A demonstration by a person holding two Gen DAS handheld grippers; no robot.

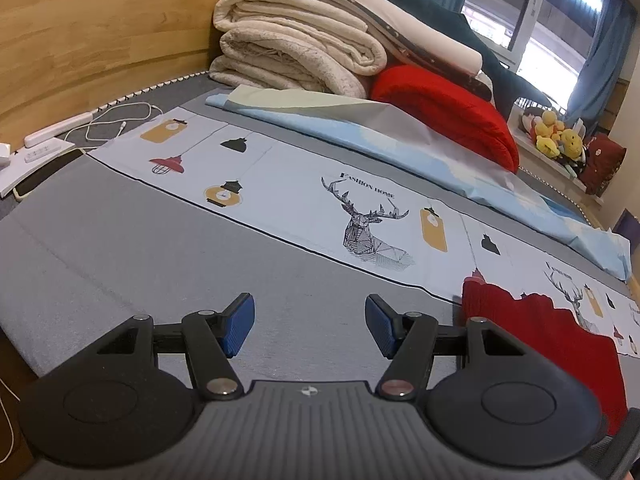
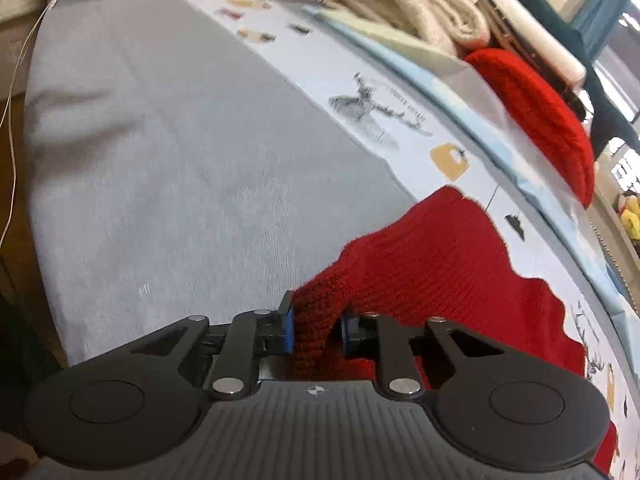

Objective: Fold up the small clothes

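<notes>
A small red knitted garment (image 2: pixel 432 264) lies on the bed, partly on the grey sheet (image 2: pixel 180 152) and partly on the printed strip with deer and lamps. My right gripper (image 2: pixel 316 328) is shut on a bunched corner of this knit, with the blue pads (image 2: pixel 286 330) pressing it from both sides. In the left wrist view the same red garment (image 1: pixel 536 336) shows at the lower right. My left gripper (image 1: pixel 310 326) hovers over bare grey sheet (image 1: pixel 120 248) to the left of it, open, with nothing between its blue pads (image 1: pixel 240 328).
A stack of folded beige blankets (image 1: pixel 296 44), a red knitted bundle (image 1: pixel 448 120) and a pale blue folded sheet (image 1: pixel 400 148) lie along the far side. A wooden headboard (image 1: pixel 100 40), a white cable (image 1: pixel 116 120) and small white devices sit at the left. Yellow soft toys (image 1: pixel 556 136) stand by the window.
</notes>
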